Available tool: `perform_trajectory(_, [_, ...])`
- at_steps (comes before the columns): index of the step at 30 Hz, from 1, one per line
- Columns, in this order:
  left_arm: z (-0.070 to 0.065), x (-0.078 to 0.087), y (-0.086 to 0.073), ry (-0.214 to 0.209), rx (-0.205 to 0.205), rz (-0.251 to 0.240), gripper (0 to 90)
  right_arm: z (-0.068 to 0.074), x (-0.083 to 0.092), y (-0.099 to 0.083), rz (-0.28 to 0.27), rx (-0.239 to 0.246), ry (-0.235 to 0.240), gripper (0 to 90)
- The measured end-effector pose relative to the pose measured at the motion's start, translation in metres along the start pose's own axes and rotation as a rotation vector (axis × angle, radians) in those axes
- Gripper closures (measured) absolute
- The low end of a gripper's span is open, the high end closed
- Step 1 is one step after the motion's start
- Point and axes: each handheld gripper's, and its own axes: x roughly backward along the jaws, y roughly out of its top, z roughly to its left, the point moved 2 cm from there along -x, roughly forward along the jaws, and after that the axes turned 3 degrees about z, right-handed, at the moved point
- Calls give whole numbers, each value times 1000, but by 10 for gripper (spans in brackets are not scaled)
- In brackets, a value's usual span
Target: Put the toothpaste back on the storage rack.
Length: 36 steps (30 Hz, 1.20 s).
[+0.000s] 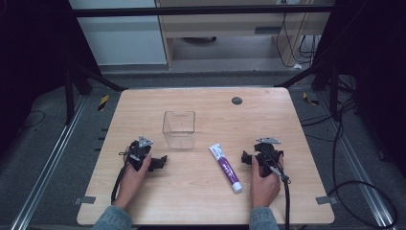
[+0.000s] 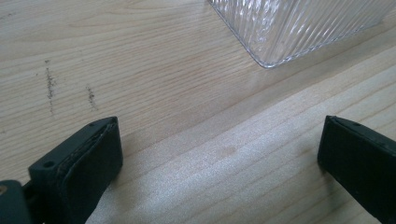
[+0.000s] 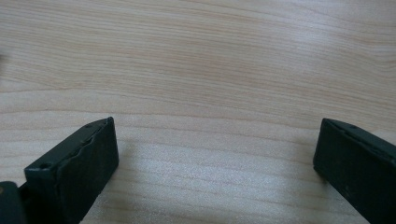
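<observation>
Two things lie on the surface (image 1: 287,124): a tube (image 1: 225,167) and a clear bin (image 1: 179,128). The tube lies flat between the two grippers, nearer the right one, its long axis running from far-left to near-right; the white cap end points toward the person and the flat crimped end points away, toward the bin. The bin stands upright, open top up, just beyond the left gripper (image 1: 158,163) and well apart from the tube.

Pale wood grain covers the surface, with a small dark disc (image 1: 236,100) near its far edge. Around it the floor is grey, with metal rails at both sides, black frame legs, and loose cables at the right.

Each hand rests on the surface holding a gripper. The left hand (image 1: 134,179) angles its gripper to the right, fingers (image 2: 79,172) wide apart over bare wood, the ribbed bin corner (image 2: 280,32) ahead. The right hand (image 1: 265,182) points the right gripper (image 1: 246,158) to the left, toward the tube, fingers (image 3: 74,172) likewise wide apart above bare wood.
</observation>
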Motion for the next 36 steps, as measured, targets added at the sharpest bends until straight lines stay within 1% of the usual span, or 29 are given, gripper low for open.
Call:
perform_trajectory(11, [0,0,0,0,3,-1,0,0,0,0,0,-2,-2,2])
perform_trajectory(14, [0,0,0,0,2,-1,0,2,1,0,1,-19,-7,2])
perform_trajectory(16, [0,0,0,0,2,-1,0,-2,1,-1,0,21,23,3])
perform_trajectory(17, [0,0,0,-1,2,-1,0,-3,1,-1,1,29,32,3])
perform_trajectory(19, [0,0,0,-1,3,-1,0,-3,1,-1,1,34,34,2])
perform_trajectory(20, [0,0,0,-1,3,-1,0,-3,2,-1,12,36,40,4])
perform_trajectory(21, [0,0,0,-1,2,-1,0,-4,2,0,18,44,39,14])
perform_trajectory(22, [0,0,0,0,3,-1,0,-4,3,1,29,57,45,53])
perform_trajectory(23, [0,0,0,0,2,-1,0,-5,5,2,31,65,46,84])
perform_trajectory(24, [0,0,0,-1,2,-1,0,-5,7,3,29,70,54,75])
perform_trajectory(25, [0,0,0,-1,2,-1,0,-4,12,3,30,91,64,71])
perform_trajectory(26, [0,0,0,-1,2,-1,0,-4,12,3,30,91,64,71])
perform_trajectory(27, [0,0,0,0,2,-1,0,-2,22,4,27,109,80,80])
perform_trajectory(29, [0,0,0,0,2,-1,0,0,32,6,24,137,97,80])
perform_trajectory(30, [0,0,0,-1,2,-1,0,1,37,7,24,141,105,79])
perform_trajectory(31, [0,0,0,-1,2,-1,0,3,43,8,24,159,113,78])
perform_trajectory(33, [0,0,0,-1,2,-1,0,6,51,10,34,166,133,69])
perform_trajectory(34, [0,0,0,-1,2,-1,0,6,51,10,34,166,133,69])
perform_trajectory(35, [0,0,0,0,2,-1,0,8,56,11,38,170,143,72])
perform_trajectory(36, [0,0,0,0,3,-1,0,12,63,13,33,187,165,74])
